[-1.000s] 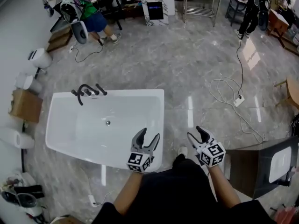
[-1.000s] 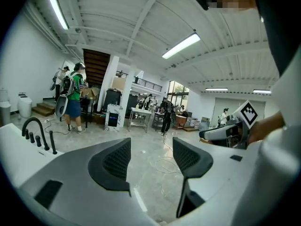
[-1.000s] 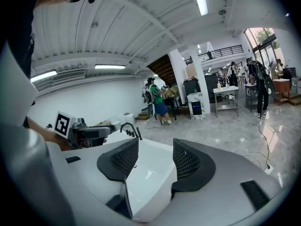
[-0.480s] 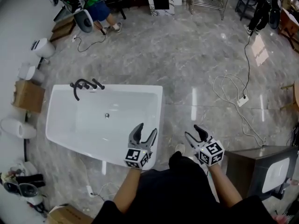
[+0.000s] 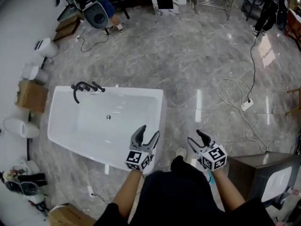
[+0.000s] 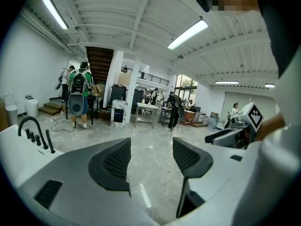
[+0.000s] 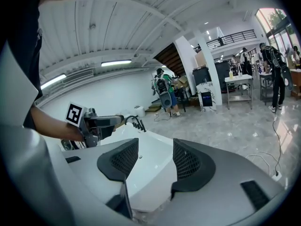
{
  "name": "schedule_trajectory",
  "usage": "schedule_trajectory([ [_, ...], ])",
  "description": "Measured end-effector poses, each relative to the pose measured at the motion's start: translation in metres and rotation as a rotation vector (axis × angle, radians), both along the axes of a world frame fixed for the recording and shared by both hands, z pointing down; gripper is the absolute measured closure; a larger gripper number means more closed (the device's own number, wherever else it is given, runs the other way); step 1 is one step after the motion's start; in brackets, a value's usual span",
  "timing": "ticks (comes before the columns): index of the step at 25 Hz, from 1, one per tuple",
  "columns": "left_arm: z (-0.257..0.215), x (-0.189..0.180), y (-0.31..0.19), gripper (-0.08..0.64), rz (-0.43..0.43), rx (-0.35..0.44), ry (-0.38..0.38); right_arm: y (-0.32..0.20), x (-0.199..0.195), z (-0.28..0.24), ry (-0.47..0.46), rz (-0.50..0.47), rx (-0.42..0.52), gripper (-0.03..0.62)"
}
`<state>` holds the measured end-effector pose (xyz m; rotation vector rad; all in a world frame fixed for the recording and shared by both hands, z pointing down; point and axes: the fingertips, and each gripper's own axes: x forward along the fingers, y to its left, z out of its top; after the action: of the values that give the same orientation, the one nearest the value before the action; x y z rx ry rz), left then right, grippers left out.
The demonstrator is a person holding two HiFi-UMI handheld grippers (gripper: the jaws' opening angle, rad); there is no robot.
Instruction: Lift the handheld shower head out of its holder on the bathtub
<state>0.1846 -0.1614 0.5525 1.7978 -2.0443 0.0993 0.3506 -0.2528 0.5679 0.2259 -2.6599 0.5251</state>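
Marble floor (image 5: pixel 188 65) and bathtub (image 5: pixel 159 121) have barely shifted: your left tool (image 5: pixel 148 132) and right tool (image 5: pixel 197 137) stay wide open, empty, by the near end, well apart from the handheld shower head (image 5: pixel 99 86) on the far rim.

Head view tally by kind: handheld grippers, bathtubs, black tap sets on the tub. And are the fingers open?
Grippers: 2, the left gripper and the right gripper, both with fingers apart and nothing between them
Bathtub: 1, white
Black tap set: 1, on the tub's far left corner
Total: 4
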Motion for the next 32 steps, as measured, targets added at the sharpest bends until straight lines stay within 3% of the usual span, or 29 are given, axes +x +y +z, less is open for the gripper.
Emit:
schedule_trajectory([
  [15, -0.019, -0.013, -0.002, 0.301, -0.048, 0.06, -0.017, 0.004, 0.006, -0.011, -0.017, 0.024, 0.029, 0.393],
  [22, -0.011, -0.033, -0.021, 0.301, -0.061, 0.081, -0.008, -0.018, 0.006, -0.01, -0.012, 0.084, 0.029, 0.393],
  [27, -0.001, -0.073, -0.049, 0.301, -0.081, 0.092, -0.011, -0.048, -0.025, -0.006, 0.008, 0.067, 0.062, 0.393],
  [32, 0.01, -0.127, -0.069, 0.301, -0.156, 0.089, 0.005, -0.078, -0.09, -0.015, 0.012, -0.031, 0.094, 0.393],
])
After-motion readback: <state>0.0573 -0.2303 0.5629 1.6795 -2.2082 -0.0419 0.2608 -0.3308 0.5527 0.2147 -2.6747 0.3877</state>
